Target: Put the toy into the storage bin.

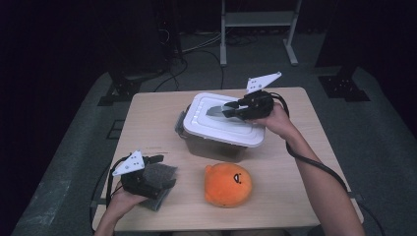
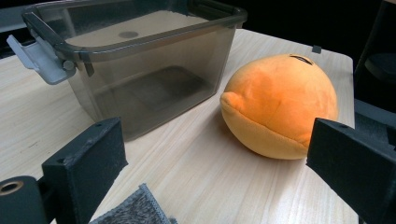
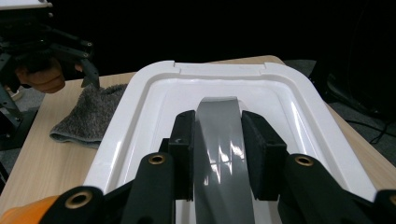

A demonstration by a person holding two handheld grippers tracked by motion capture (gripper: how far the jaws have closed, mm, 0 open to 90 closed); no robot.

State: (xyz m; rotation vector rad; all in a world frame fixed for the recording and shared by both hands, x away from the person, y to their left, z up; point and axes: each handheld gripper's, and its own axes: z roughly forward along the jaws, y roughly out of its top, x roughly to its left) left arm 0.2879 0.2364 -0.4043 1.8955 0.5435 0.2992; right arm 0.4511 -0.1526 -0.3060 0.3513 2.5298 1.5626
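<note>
A: What is the right hand-held gripper (image 1: 230,110) doing?

B: It is reaching over the white lid (image 1: 223,123) of the smoky plastic box (image 1: 216,147), which is sitting near the far middle of the surface (image 1: 285,187). Its jaws are clamping the grey handle strip (image 3: 219,140) on top of the lid, one jaw pressing on each side.

A: Is the lid lying flat on the box?

B: In the high view it is sitting slightly askew over the box, and in the left gripper view the near rim of the box is showing with nothing covering it. Whether the lid is touching the rim all round, the speaker cannot tell.

A: And the left hand-held gripper (image 1: 157,172)?

B: It is hanging over the near left corner of the surface, above a grey cloth (image 1: 160,179). Its jaws are standing wide apart, gripping nothing, with the cloth's edge showing just below them.

A: What else is lying there?

B: An orange plush toy (image 1: 227,184) is resting near the near edge, just in front of the box and to the right of the cloth, apart from both.
</note>
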